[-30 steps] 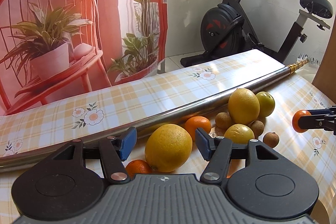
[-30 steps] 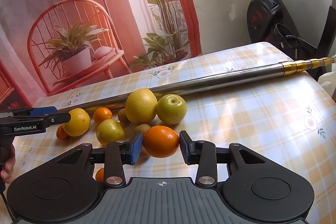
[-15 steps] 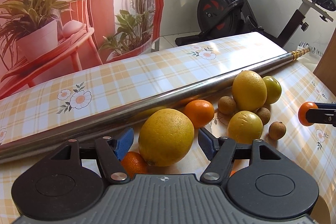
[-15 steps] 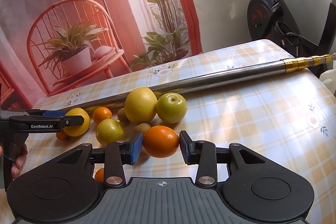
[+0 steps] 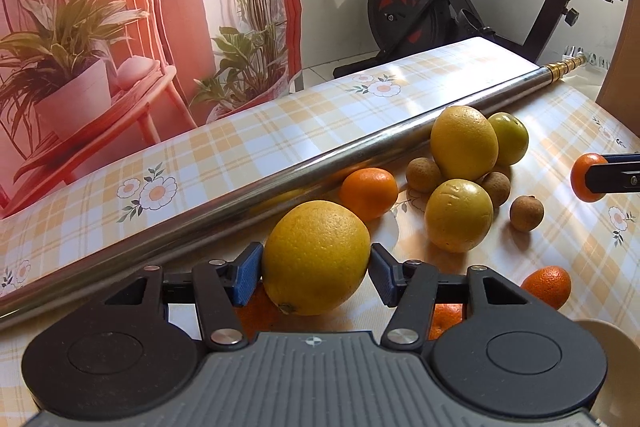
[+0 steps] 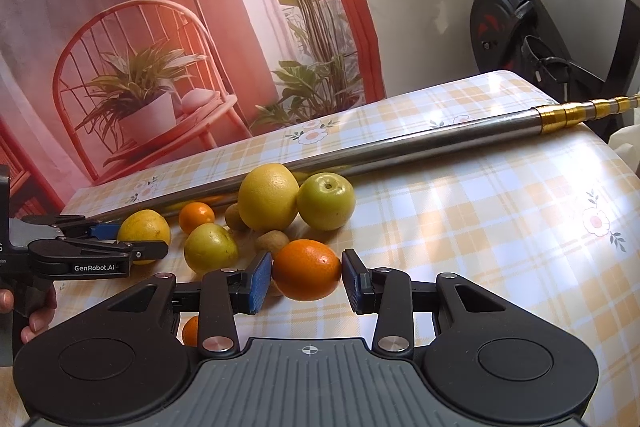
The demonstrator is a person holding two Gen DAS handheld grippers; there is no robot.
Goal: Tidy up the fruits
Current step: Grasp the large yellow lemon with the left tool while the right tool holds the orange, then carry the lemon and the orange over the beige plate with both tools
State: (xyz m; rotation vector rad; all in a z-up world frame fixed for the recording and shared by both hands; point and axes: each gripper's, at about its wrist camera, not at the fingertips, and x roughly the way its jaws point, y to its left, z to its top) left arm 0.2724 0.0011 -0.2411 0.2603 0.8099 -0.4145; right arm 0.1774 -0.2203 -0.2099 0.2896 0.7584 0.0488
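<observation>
Closing the left tool around a big yellow citrus, pads touching; clenching the right tool on an orange above the tabletop.

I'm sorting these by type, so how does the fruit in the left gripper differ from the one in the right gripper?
The yellow citrus between the left gripper pads is dull yellow, while the orange in the right gripper is vivid orange. The yellow citrus looks bigger and more oval; the orange is rounder. Both have pebbled peel and sit pinched between blue pads over the checked tablecloth.
</observation>
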